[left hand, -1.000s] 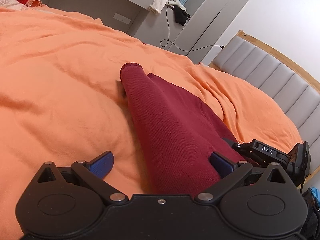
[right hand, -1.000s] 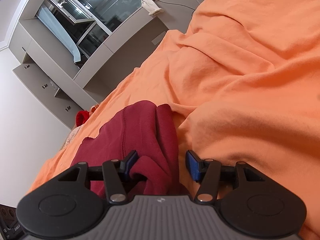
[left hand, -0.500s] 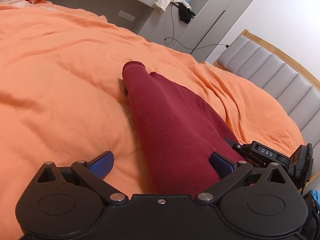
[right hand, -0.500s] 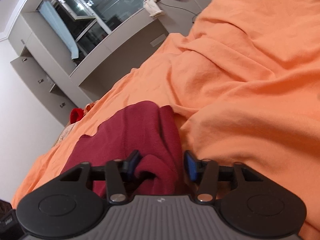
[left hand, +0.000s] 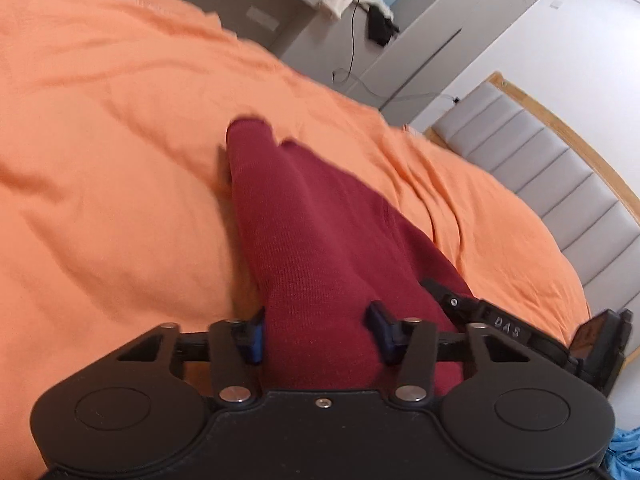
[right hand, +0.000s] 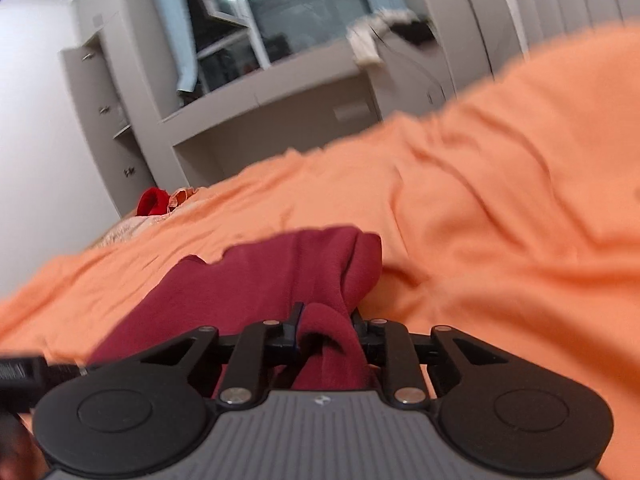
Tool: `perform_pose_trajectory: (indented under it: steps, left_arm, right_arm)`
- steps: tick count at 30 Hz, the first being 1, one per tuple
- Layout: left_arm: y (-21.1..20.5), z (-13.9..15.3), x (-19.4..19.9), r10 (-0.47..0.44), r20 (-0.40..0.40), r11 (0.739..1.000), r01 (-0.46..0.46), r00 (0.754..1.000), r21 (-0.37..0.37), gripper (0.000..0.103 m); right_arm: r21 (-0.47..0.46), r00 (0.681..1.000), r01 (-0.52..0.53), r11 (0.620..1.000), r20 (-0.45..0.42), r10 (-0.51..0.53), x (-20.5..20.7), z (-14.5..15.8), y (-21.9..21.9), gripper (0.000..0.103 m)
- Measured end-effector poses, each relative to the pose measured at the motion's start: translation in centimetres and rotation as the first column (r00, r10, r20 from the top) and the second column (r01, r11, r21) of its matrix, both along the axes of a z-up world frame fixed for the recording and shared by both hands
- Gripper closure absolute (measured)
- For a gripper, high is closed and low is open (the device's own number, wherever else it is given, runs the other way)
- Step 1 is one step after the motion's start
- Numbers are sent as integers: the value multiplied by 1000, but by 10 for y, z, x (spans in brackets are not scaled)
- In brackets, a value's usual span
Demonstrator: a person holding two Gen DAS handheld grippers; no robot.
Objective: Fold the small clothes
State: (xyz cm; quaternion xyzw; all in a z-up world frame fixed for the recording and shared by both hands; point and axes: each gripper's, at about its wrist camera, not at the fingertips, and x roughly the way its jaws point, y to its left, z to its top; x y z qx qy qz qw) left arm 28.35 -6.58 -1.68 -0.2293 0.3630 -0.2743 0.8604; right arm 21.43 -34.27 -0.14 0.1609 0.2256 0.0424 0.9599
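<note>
Both grippers have just squeezed in on the dark red knitted garment (left hand: 320,248) lying on the orange bed cover (left hand: 100,168). The left gripper (left hand: 316,336) fingers are closing around a thick fold. The right gripper (right hand: 326,332) fingers are closing, pinching a bunched end. Lifting can start. Lots of open bed lies ahead; the grey padded headboard (left hand: 560,184) edges the far side.

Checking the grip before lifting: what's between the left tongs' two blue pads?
In the left wrist view, the dark red garment fills the gap between the closing left tongs; nothing else.

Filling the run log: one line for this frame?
stage: grasp | item: dark red knit garment on orange bedspread | left tool: closing on it | right tool: closing, pinching it
</note>
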Motion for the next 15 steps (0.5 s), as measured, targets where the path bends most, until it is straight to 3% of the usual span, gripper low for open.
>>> perform_pose_trajectory:
  steps: [6, 15]
  left_arm:
    - [2, 39, -10, 1, 202, 995, -22, 979, 100, 65]
    - [41, 66, -16, 63, 405, 960, -166, 912, 226, 65]
  right_arm:
    - [-154, 988, -33, 988, 142, 55, -3, 17, 39, 82]
    - [-228, 957, -117, 967, 235, 171, 41, 28, 102, 82]
